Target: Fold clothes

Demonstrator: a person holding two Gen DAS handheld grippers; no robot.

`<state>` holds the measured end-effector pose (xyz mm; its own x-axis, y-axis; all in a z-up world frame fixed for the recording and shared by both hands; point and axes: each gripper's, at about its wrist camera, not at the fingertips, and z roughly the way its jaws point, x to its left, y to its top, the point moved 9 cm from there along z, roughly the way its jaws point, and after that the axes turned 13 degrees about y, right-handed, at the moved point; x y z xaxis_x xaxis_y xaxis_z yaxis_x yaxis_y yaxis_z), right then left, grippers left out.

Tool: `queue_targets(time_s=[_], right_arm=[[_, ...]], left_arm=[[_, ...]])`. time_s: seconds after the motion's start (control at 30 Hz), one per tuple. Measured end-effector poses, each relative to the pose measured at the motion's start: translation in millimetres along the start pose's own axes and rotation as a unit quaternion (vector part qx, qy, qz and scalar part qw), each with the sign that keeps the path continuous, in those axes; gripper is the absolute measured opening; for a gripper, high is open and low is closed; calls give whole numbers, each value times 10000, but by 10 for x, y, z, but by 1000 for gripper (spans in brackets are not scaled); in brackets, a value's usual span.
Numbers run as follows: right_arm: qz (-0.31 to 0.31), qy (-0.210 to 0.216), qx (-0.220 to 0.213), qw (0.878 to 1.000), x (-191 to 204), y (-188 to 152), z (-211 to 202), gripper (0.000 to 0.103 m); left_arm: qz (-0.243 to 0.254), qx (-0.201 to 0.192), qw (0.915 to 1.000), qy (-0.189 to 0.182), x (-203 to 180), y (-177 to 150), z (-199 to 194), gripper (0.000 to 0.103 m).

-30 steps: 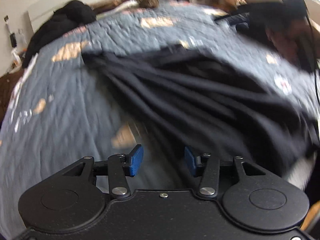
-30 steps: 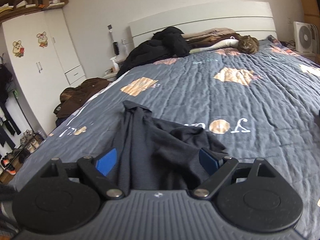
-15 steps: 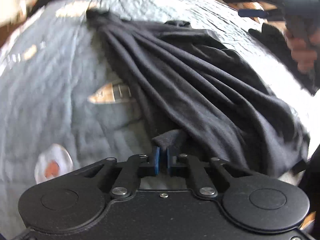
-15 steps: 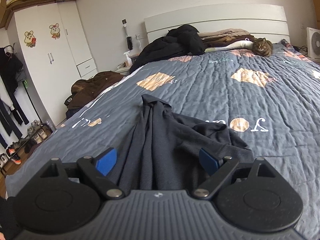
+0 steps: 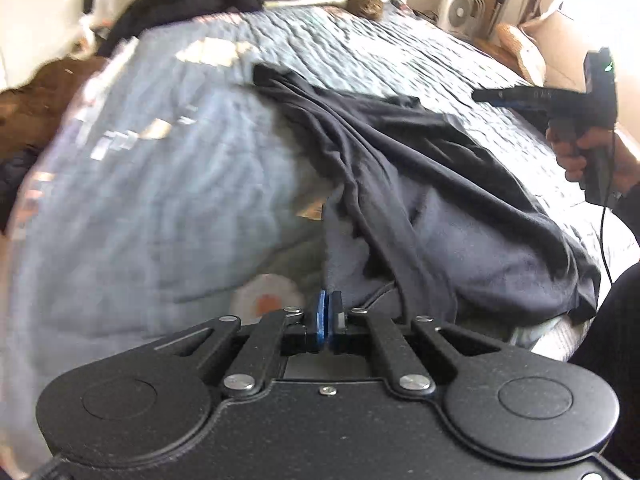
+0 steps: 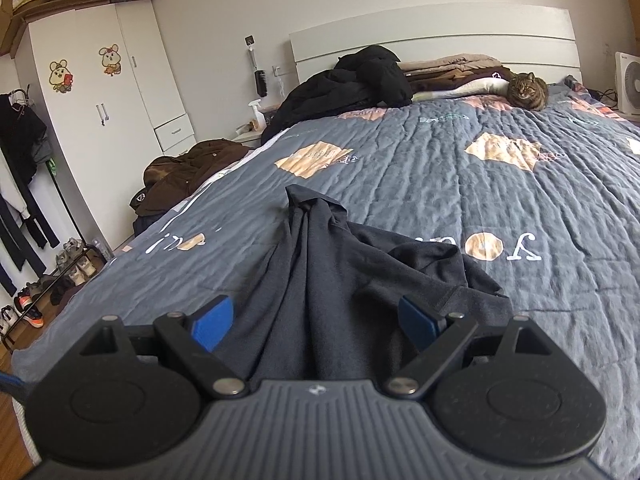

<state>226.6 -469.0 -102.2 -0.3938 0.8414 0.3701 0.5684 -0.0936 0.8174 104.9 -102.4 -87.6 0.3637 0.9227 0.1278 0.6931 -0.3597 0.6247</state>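
Note:
A dark navy garment [image 5: 400,168] lies bunched in long folds on the grey quilted bed [image 5: 160,200]; it also shows in the right wrist view [image 6: 340,280]. My left gripper [image 5: 328,320] is shut on the garment's near edge, which turns up to show a paler inner side. My right gripper [image 6: 316,322] is open and empty, held above the garment's near end. It also shows in the left wrist view [image 5: 496,96], held in a hand above the bed at the right.
A tabby cat [image 6: 526,90] sits by the headboard next to a pile of dark and brown clothes [image 6: 360,80]. A brown coat [image 6: 180,172] lies left of the bed. A white wardrobe [image 6: 100,100], a shoe rack [image 6: 48,280] and a fan [image 6: 628,80] stand around.
My left gripper closed on the garment's near edge and has pulled it up and back, turning the edge over. My right gripper stayed open and drifted slightly.

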Motion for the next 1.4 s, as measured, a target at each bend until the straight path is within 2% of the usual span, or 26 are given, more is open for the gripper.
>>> queue_targets(time_s=[0.1,0.2,0.3,0.37,0.43,0.47,0.5,0.57,0.6,0.73,0.8,0.93,1.03,1.23,1.3,1.4], right_arm=[[-35,42,19,10000,46,-5,15,90],[-79,66,67,9999,92,-24,50,90],[-121,70,115,9998,140,-42,84,90],[-146,75,114,9998,173,-37,90,90],[-163,97,110,9998,205,-32,91,90],[-168,113,107,9997,221,-29,89,90],[-176,126,97,9997,236,-24,85,90],[-176,163,69,9997,266,-16,73,90],[-172,197,62,9996,279,-17,68,90],[-231,233,112,9994,333,-47,80,90],[-310,232,170,9991,368,-73,99,90],[-339,352,197,9986,457,-88,134,91],[-358,425,211,9982,515,-97,151,91],[-402,464,231,9978,565,-106,136,91],[-392,480,205,9979,572,-95,125,91],[-347,506,167,9980,569,-80,117,91]], left_arm=[[-131,-5,9983,576,468,-98,-242,0],[-426,184,9942,975,787,-273,-271,0],[-650,29,9953,715,554,-267,-236,3],[-377,-117,9974,605,224,-177,-167,6],[-189,-257,9989,339,-90,-89,-74,7],[-119,-254,9995,174,-255,-45,-3,15],[-10,-285,9995,98,-414,-10,75,29],[248,-355,9991,18,-700,38,230,50],[427,-342,9985,-40,-821,31,311,51],[596,-78,9981,-118,-1019,-188,618,51],[311,44,9992,-234,-988,-286,707,51],[-563,118,9977,-359,-879,-362,772,51],[-813,227,9957,-382,-869,-453,792,51],[-622,569,9956,-418,-954,-585,892,51],[-417,453,9977,-266,-1001,-597,875,51],[-370,367,9986,-122,-996,-618,861,50]])
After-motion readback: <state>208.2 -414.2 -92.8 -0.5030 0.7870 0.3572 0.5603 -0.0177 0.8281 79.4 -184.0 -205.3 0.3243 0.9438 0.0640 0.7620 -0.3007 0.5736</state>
